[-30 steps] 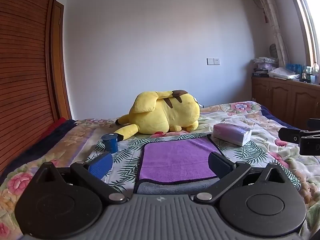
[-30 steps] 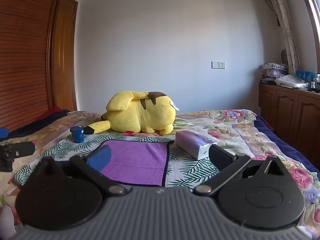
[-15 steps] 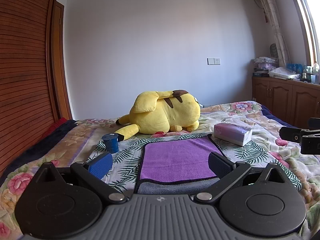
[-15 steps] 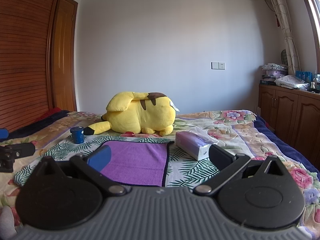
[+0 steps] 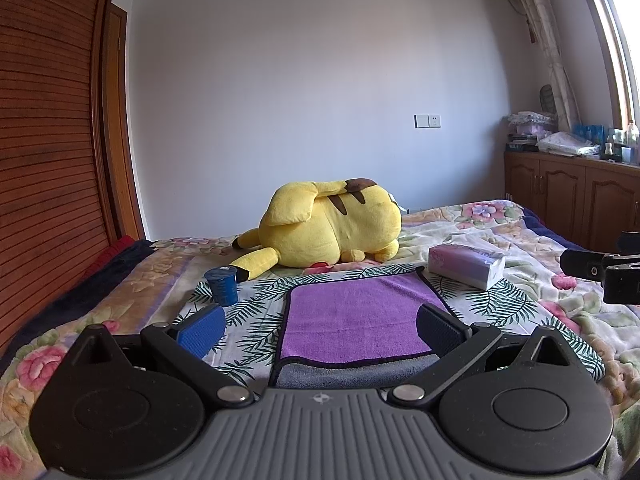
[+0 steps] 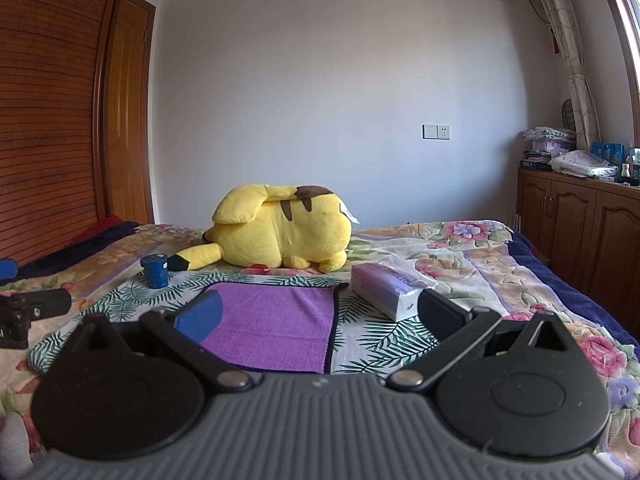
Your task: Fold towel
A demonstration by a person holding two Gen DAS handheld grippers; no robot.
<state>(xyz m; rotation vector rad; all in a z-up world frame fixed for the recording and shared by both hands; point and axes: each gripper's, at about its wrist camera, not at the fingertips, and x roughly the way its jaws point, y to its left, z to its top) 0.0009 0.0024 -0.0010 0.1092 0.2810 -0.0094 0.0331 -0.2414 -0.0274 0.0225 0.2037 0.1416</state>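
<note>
A purple towel (image 5: 360, 316) with a dark border lies flat on the bed; a grey layer shows along its near edge. It also shows in the right wrist view (image 6: 276, 324). My left gripper (image 5: 318, 330) is open and empty, held just above the towel's near edge. My right gripper (image 6: 320, 316) is open and empty, above the towel's near right corner. In the left wrist view the right gripper shows at the right edge (image 5: 600, 270). In the right wrist view the left gripper shows at the left edge (image 6: 32, 312).
A yellow plush toy (image 5: 332, 224) lies behind the towel. A blue cup (image 5: 222, 286) stands to the towel's left and a tissue pack (image 5: 466, 266) lies to its right. A floral bedspread (image 6: 500, 264) covers the bed. Wooden cabinets (image 6: 580, 232) stand at the right.
Both wrist views have shifted very slightly. Both grippers stay open and the towel has not moved.
</note>
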